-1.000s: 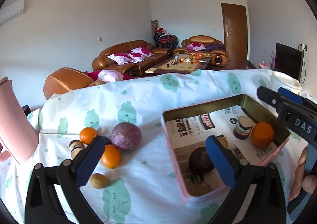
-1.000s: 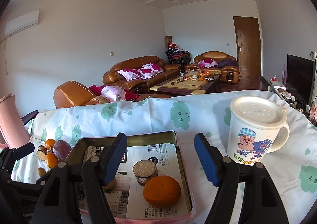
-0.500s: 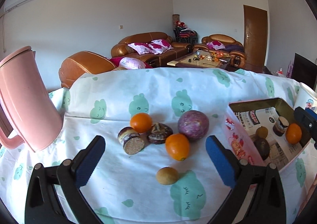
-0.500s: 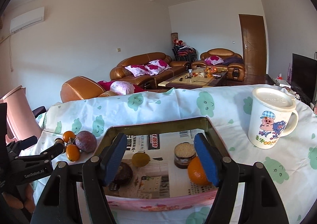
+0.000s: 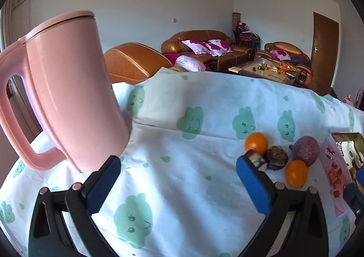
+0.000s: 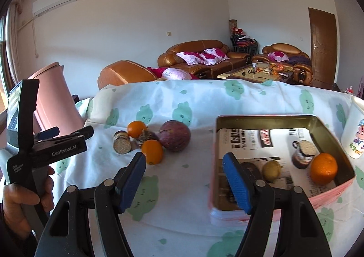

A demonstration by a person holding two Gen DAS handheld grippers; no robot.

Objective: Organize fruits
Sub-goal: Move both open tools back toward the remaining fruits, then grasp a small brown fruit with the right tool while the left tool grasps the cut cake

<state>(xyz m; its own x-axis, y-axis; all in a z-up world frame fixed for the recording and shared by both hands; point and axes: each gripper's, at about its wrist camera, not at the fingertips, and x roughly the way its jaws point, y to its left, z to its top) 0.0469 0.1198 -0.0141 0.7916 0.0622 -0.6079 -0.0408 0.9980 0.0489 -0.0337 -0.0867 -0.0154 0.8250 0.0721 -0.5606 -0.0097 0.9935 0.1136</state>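
Note:
Loose fruit lies on the cloth: two oranges (image 6: pixel 152 151), a purple round fruit (image 6: pixel 174 135), a dark fruit (image 6: pixel 147 137) and a cut brown one (image 6: pixel 122 145). They also show at the right of the left wrist view (image 5: pixel 295 173). A pink-sided tin tray (image 6: pixel 261 118) holds an orange (image 6: pixel 324 168), a yellow-brown fruit (image 6: pixel 271 169), a dark fruit and a small cut one (image 6: pixel 303 157). My right gripper (image 6: pixel 184 182) is open and empty, between the loose fruit and the tray. My left gripper (image 5: pixel 178 185) is open and empty, left of the fruit.
A tall pink jug (image 5: pixel 68 88) stands at the table's left end, close to my left gripper. A white cartoon mug (image 6: pixel 355 132) stands right of the tray. The table wears a white cloth with green clouds (image 6: pixel 204 102). Sofas lie beyond.
Both grippers swung left. The left view moved from the tray past the fruit pile to the pink jug. The right view shifted off the mug toward the loose fruit. A small yellow-brown fruit is gone from the cloth.

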